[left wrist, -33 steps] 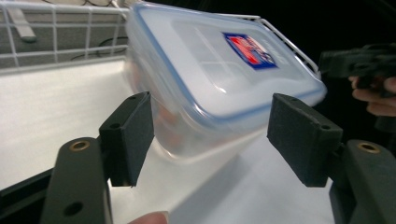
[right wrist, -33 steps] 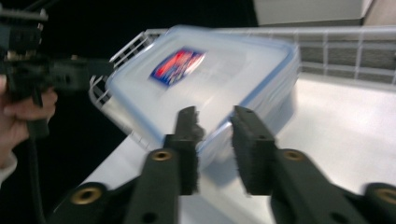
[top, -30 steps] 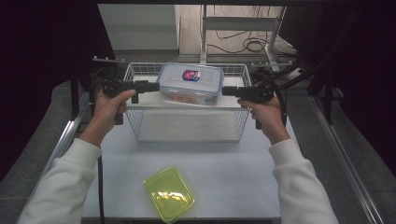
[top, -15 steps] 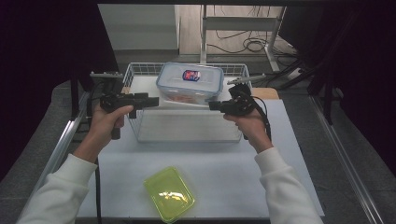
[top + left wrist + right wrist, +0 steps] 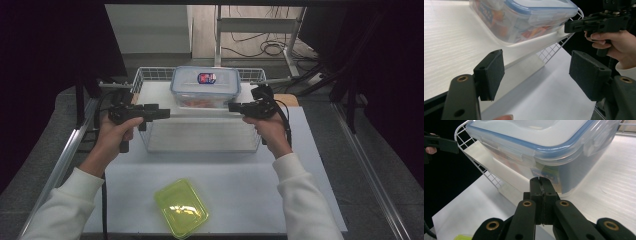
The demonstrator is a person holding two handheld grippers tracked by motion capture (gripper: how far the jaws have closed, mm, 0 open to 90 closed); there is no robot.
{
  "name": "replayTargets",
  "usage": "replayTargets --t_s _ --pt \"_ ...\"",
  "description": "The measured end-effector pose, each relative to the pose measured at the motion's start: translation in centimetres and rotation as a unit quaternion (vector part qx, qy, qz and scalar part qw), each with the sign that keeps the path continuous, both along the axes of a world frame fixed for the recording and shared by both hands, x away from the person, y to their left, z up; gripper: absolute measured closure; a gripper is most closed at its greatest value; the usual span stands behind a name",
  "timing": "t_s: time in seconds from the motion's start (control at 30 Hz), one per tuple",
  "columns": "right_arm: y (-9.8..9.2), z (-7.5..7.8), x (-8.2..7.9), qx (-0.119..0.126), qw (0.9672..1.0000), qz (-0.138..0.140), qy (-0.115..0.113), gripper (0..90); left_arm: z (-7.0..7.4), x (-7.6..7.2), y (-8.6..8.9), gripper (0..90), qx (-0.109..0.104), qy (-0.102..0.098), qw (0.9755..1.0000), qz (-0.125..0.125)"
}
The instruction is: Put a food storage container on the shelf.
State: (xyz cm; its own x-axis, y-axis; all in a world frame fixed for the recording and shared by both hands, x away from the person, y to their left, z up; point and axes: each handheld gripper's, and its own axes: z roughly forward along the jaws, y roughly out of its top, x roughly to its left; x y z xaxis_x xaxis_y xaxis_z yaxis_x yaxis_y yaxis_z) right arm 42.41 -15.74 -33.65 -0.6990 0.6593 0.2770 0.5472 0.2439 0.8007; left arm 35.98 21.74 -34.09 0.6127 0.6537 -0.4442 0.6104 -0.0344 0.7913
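A clear lidded food container (image 5: 205,88), rigid, smooth-walled and probably weighty with contents, sat on a board across a wire basket (image 5: 150,75) on the worktop (image 5: 240,175). The left hand-held gripper (image 5: 161,113) stood with jaws apart and empty; the right hand-held gripper (image 5: 541,185) had just pinched together, empty, just short of the container's wall.

Yellow-green plastic lid (image 5: 181,208): lies flat on white tabletop (image 5: 320,170), near front edge, well apart from wire rack (image 5: 150,75). Brown pad (image 5: 286,99) at rack's right end; cables (image 5: 260,47) on floor behind table, w/ metal frame (image 5: 260,22).
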Motion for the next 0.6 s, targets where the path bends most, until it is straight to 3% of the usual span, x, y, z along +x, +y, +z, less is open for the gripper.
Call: replayTargets --t_s 0.37,0.6 --pt "-0.7 0.1 -0.6 0.008 1.0000 0.002 -0.003 88.9 -1.1 -0.4 0.2 27.2 -0.007 0.010 0.9999 -0.001" --pt "-1.9 0.0 -3.3 0.007 0.9996 0.024 -0.010 84.3 -1.8 -2.0 0.7 27.9 -0.003 0.011 0.9999 -0.002"
